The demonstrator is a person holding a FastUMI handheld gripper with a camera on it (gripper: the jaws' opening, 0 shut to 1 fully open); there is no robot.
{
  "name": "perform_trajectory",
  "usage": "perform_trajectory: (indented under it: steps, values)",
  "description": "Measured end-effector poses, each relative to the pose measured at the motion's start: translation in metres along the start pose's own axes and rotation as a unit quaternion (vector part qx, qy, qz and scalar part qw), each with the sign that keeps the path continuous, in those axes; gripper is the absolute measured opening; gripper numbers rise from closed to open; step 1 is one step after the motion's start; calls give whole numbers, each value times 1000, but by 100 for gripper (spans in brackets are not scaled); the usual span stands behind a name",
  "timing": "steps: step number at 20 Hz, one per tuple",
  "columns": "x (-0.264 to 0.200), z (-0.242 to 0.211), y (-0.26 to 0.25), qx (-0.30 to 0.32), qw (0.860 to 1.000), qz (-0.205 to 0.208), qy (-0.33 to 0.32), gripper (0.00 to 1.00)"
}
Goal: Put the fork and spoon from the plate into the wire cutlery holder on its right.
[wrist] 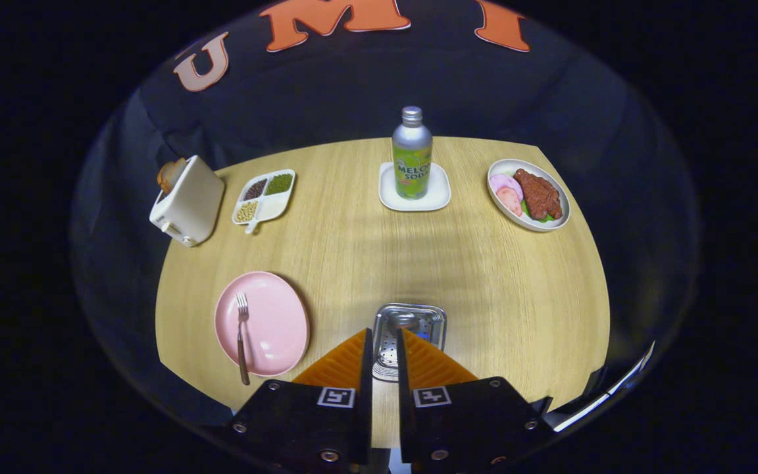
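Note:
A pink plate [274,322] lies at the table's near left with a fork [241,336] on it, tines pointing away. Just to the plate's right stands the metal cutlery holder [426,322]. A shiny spoon bowl [403,320] shows inside its far part. My gripper [385,342] hangs just above the holder's near side. Its orange fingers [343,362] stand a narrow gap apart, and through that gap I see the holder's perforated wall. No handle shows between the fingers.
A green soda bottle [412,155] stands on a white coaster [436,194] at the back middle. A plate of meat [529,194] is at the back right. A white toaster [188,201] and a divided bean dish [266,195] sit at the back left.

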State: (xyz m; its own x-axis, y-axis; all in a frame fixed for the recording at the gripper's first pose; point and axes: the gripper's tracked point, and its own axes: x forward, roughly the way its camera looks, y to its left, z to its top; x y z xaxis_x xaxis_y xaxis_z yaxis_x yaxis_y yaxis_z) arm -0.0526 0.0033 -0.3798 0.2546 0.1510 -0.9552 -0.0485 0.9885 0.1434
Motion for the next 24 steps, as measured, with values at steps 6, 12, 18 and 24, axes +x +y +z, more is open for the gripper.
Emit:
perform_trajectory:
  steps: [6,12,18,24]
  values:
    - [-10,23,36,-31,996,18,-78,58]
    - [-28,59,63,-46,979,14,-198,77]
    - [-44,78,100,-76,953,17,-294,81]
    - [-30,63,145,-87,949,45,-299,81]
